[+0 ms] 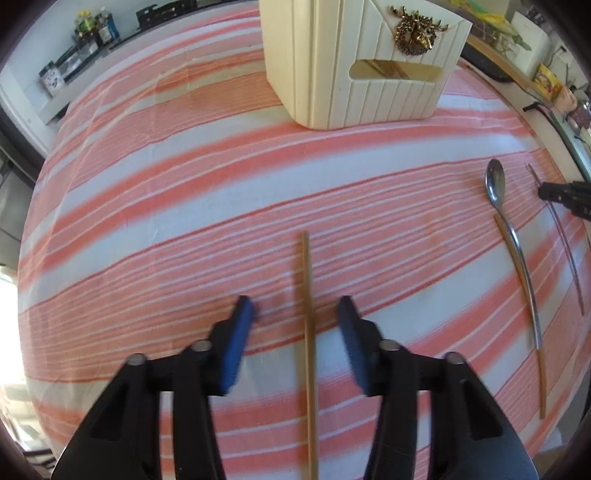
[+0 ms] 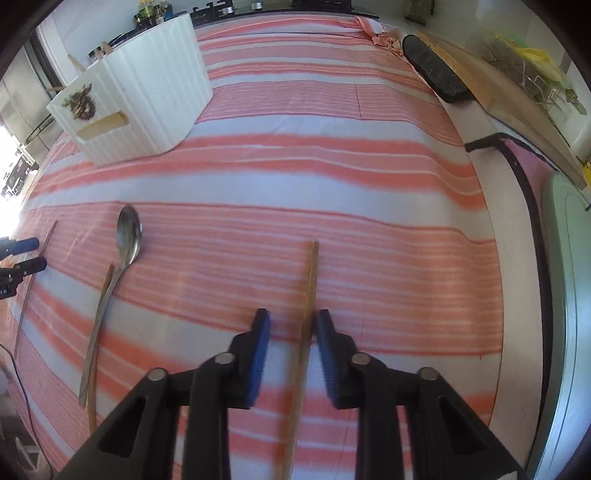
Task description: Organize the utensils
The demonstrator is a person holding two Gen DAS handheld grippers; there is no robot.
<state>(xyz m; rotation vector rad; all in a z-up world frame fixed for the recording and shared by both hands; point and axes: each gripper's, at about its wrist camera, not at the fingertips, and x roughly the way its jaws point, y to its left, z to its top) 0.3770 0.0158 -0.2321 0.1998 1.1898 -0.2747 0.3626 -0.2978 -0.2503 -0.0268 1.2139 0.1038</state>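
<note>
Desk under a pink-and-white striped cloth (image 1: 166, 192); shelves with bottles (image 1: 92, 26) behind. Left claw (image 1: 297, 314) released, a chopstick (image 1: 308, 332) lying between its pads; right claw (image 2: 291, 325) likewise apart around a second chopstick (image 2: 308, 306). Spoon (image 1: 496, 184) lies between them; white holder (image 1: 362, 62) at far edge.

cloth: striped coral-and-white tablecloth (image 1: 184, 192) covers the bench; flat, a few creases
far shelf: bottles (image 1: 92, 26) and small jars in a row, left wrist view upper left; details too small to read
right edge: dark oval pad (image 2: 436, 70) lying on a wooden board (image 2: 517, 110); both just off the cloth
behind board: wire rack with yellow bag (image 2: 532, 55); contents unclear
cable: black cable (image 2: 517, 166) curving along the bench edge
corner: yellow packet (image 1: 548, 79) by the wall
</note>
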